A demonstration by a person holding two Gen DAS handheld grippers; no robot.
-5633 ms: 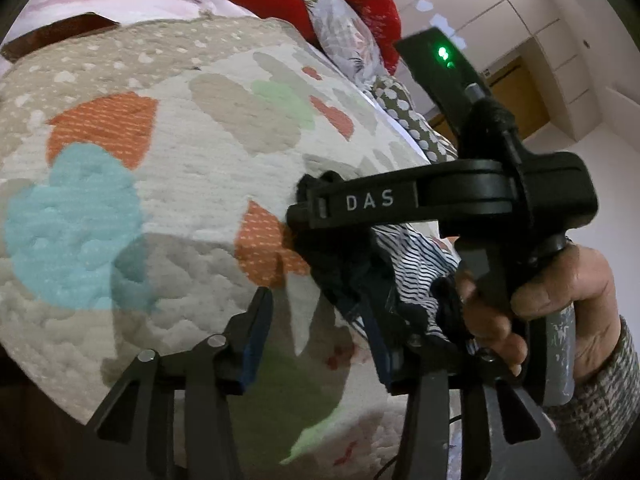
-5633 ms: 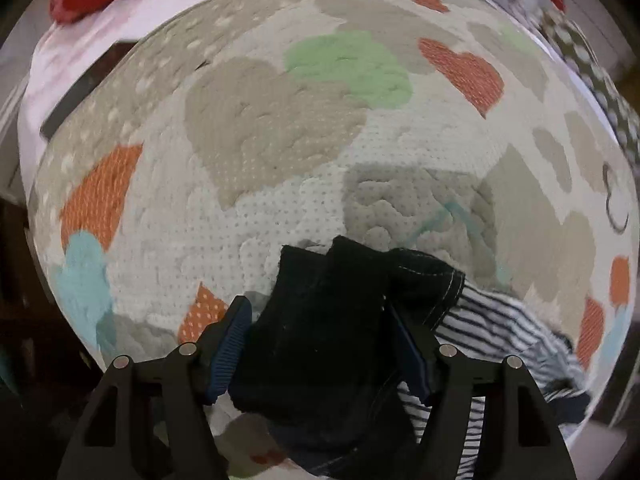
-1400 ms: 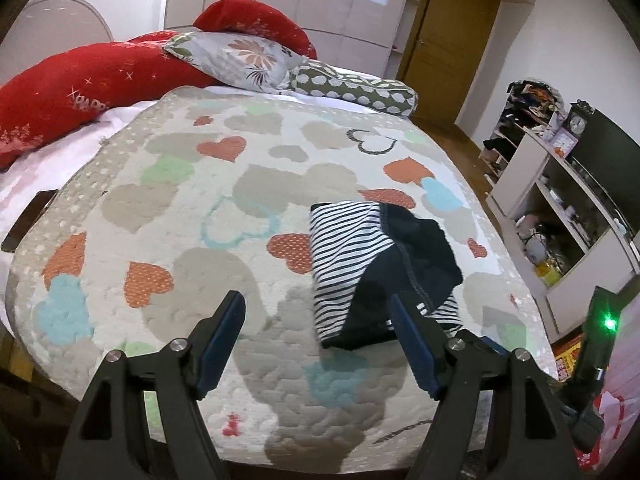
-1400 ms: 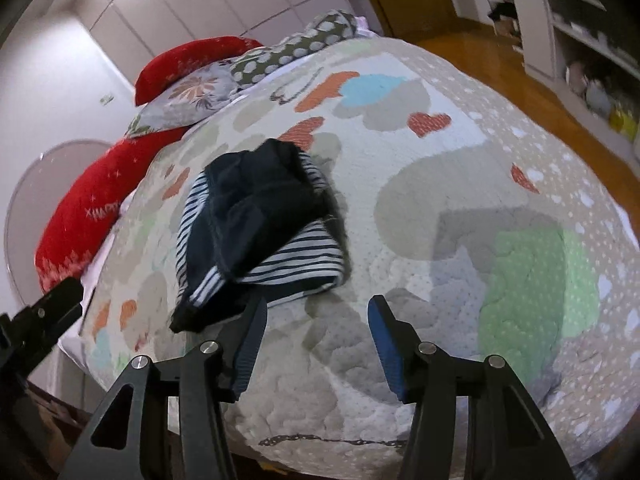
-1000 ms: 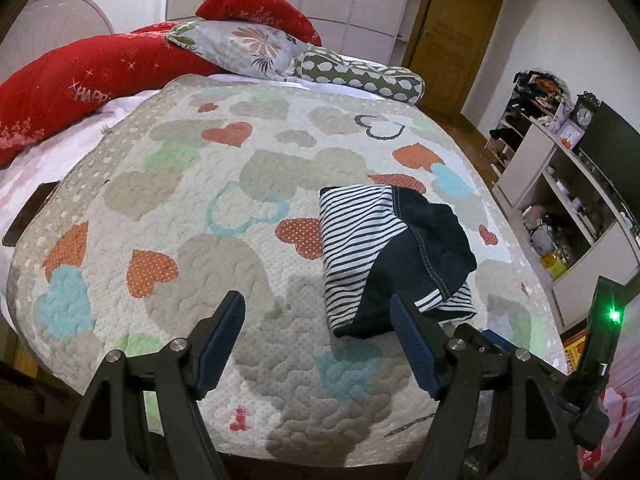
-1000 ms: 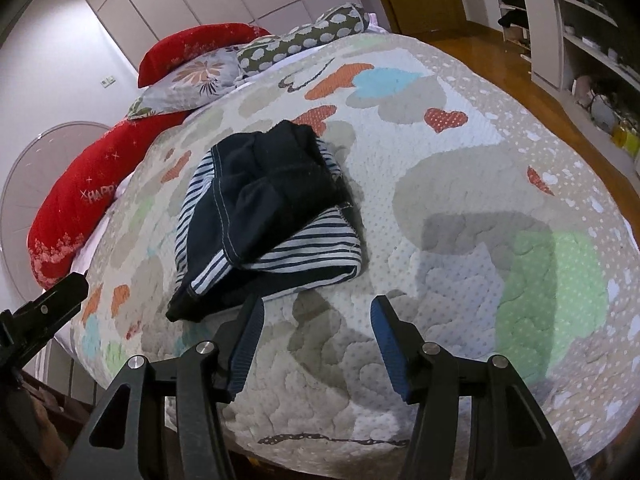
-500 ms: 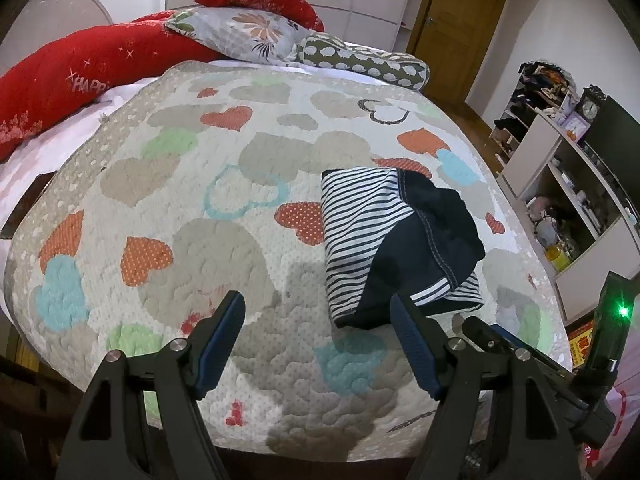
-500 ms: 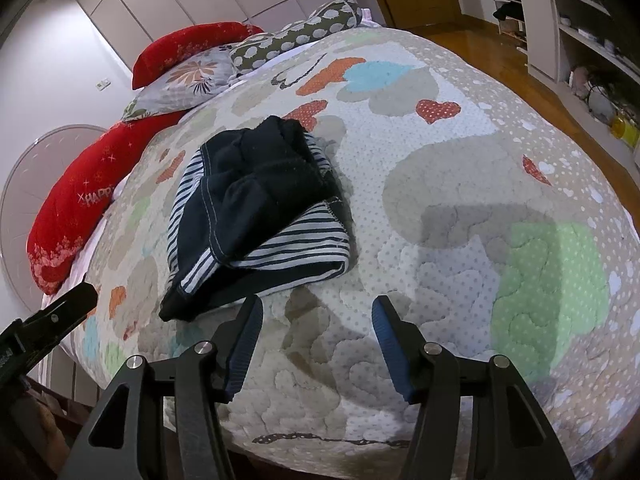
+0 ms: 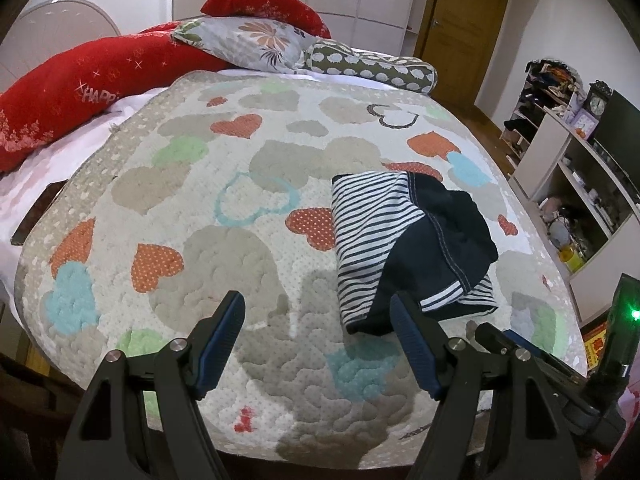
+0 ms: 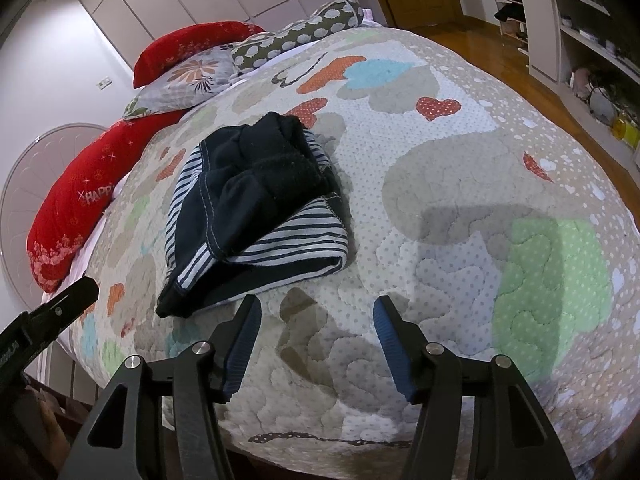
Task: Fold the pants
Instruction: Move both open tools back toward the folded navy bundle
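Pants (image 9: 412,240) lie in a folded bundle on the bed quilt (image 9: 240,184), toward the near edge and to the right of centre in the left wrist view. Dark navy fabric with white stitching sits on top; striped navy-and-white fabric shows underneath and along the left side. In the right wrist view the same bundle (image 10: 256,208) lies left of centre, with one dark corner trailing toward the near edge of the bed.

Left gripper (image 9: 320,336): jaws wide apart, nothing between the pads, quilt visible through the gap. Its right-hand finger overlaps the near corner of the pants in the picture; cannot tell whether it touches, but it looks to be above the fabric. No grip.

Right gripper (image 10: 316,340): jaws apart, a bit narrower than the left, empty. Only quilt between the blue pads. Pants sit just beyond and left of its left-hand finger, not touching.

Each gripper shows in the other's view: the right one's body with a green light at the lower right edge of the left wrist view, the left one's black body at the lower left edge of the right wrist view.

Around it: red pillows (image 9: 80,92), floral pillow (image 9: 248,44), spotted bolster (image 9: 372,68) at the head of the bed. Wooden door (image 9: 460,28) beyond, shelving unit (image 9: 580,184) at right.
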